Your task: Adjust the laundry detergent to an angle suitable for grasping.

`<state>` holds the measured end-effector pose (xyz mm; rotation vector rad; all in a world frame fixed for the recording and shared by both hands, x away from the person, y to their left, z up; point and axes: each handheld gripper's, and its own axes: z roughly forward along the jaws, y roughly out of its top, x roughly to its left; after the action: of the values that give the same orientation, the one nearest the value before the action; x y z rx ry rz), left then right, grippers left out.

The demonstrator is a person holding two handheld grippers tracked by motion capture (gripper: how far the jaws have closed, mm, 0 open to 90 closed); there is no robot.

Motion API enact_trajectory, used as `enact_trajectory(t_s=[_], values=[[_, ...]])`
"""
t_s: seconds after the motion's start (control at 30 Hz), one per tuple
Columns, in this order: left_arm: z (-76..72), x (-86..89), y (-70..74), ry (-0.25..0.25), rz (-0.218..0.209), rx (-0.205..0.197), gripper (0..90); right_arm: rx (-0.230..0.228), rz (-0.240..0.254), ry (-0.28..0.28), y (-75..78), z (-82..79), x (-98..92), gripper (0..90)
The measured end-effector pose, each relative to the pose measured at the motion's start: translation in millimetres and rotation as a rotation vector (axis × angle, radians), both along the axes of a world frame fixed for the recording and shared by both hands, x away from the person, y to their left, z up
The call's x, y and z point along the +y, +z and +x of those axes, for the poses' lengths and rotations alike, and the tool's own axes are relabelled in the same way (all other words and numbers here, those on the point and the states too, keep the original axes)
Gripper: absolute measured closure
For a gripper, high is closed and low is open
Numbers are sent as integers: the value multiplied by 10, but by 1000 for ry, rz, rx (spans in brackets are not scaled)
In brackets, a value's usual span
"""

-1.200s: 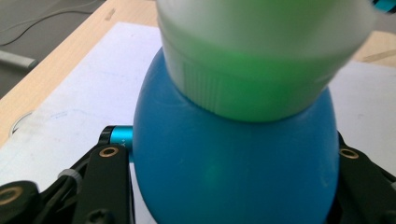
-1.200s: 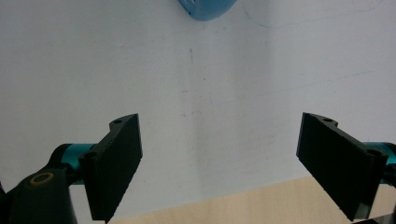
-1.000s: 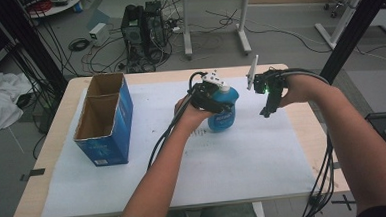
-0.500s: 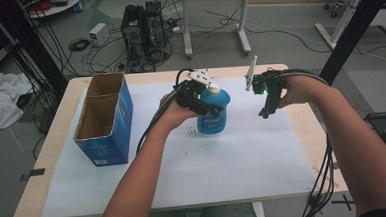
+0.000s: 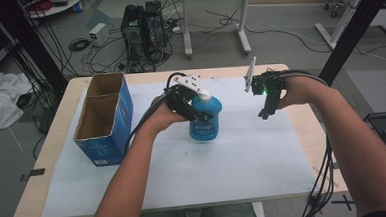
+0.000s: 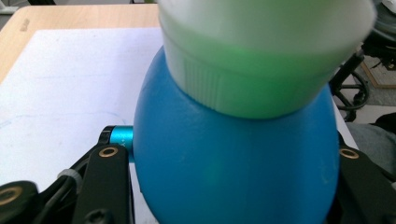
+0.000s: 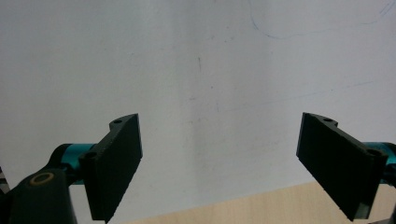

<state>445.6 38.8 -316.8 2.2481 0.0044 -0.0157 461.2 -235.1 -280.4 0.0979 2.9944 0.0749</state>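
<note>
A round blue bottle (image 5: 205, 120) with a white cap is held just over the white sheet near the table's middle. My left gripper (image 5: 193, 112) is shut on the bottle's body. In the left gripper view the blue bottle (image 6: 233, 163) bulges between the two black jaws, its white cap tinted green above. My right gripper (image 5: 265, 112) hangs to the right of the bottle, pointing down, apart from it. In the right gripper view my right gripper (image 7: 219, 163) stands open with wide-spread jaws over bare white paper.
An open blue cardboard box (image 5: 104, 118) stands at the table's left. A white paper sheet (image 5: 224, 172) covers most of the wooden table (image 5: 58, 160). Beyond the far edge are cables, a computer case and another table's legs.
My left gripper has carried the blue bottle leftwards, toward the box, and slightly up. The right gripper has stayed where it was.
</note>
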Motion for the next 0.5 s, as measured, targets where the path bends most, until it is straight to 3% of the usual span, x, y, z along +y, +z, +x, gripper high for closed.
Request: enact_trajectory(t_s=[0.2, 0.33, 0.37, 0.43, 0.5], values=[[30, 68, -83, -35, 31, 4, 446, 0, 2, 3, 3, 6, -8, 133], [27, 105, -130, -19, 5, 24, 446, 9, 14, -34, -8, -17, 4, 133], [40, 122, -132, -39, 18, 9, 446, 9, 11, -28, -8, -13, 6, 133], [32, 132, -148, -31, 3, 26, 445, 9, 16, -39, -14, -22, 16, 133], [48, 151, -147, -57, 12, 15, 446, 9, 11, -31, -12, -19, 16, 133]])
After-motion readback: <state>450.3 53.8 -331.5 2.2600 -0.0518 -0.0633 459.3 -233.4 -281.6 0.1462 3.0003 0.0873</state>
